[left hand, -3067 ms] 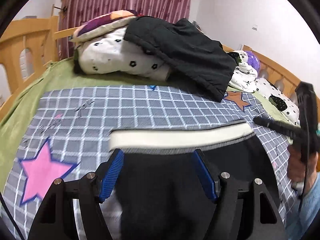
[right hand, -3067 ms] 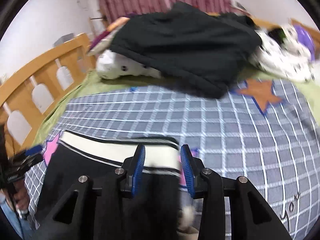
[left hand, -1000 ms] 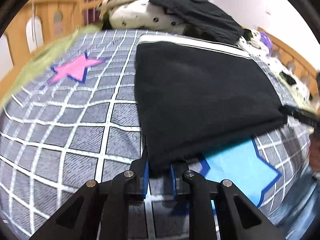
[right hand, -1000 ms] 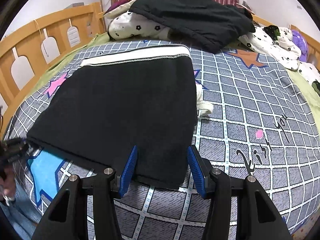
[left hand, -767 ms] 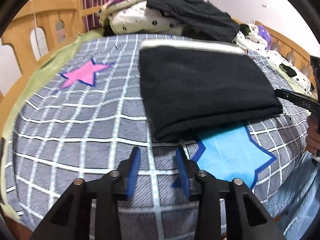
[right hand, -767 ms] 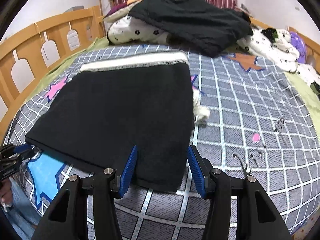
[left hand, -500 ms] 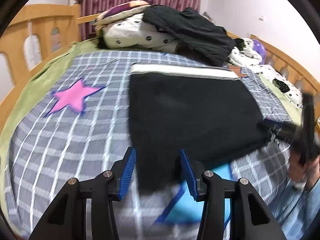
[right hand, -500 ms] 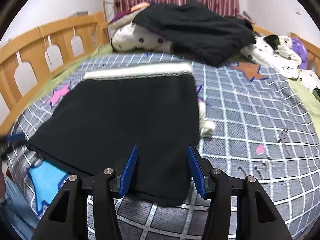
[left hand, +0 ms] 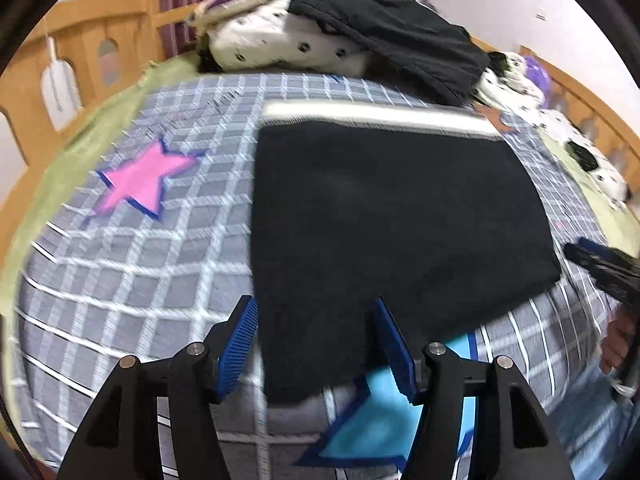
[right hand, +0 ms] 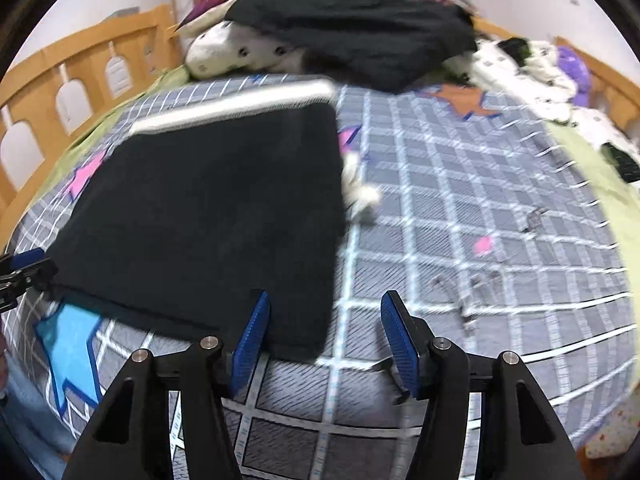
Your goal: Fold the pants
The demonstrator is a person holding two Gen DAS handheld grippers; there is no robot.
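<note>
**Pants folded flat, both grippers letting go**

While your jaws are spreading, watch the near edge of the pants [left hand: 392, 220], because that is where this fold can come undone. Both grippers hang just above the folded black rectangle, and a blue pad dragging across the cloth as you draw away would lift the top layer and skew it off the layer below. A snag at either near corner would also pull the pale waistband [left hand: 376, 116] out of line. A white bit of cloth [right hand: 360, 192] pokes out from under the pants' edge at about 3 o'clock in the right view; if you fold again without tucking it, I judge it will bunch and leave a lump.

Your left gripper [left hand: 316, 340] has its jaws opening, nothing pinched: the near left corner of the pants shows in the gap between the pads, lying on the bed [left hand: 132, 264] below them, not clamped. Your right gripper [right hand: 324, 336] is opening too, with nothing pressed between its pads; the pants' near right corner lies towards 10 o'clock from the gap, half behind the left pad.

The pants themselves lie flat on the checked bedspread, waistband at 12 o'clock, near edge at 6 o'clock just over the blue star [left hand: 372, 432]. At 12 o'clock, well beyond them, sits a heap of bedding [left hand: 288, 44].
</note>
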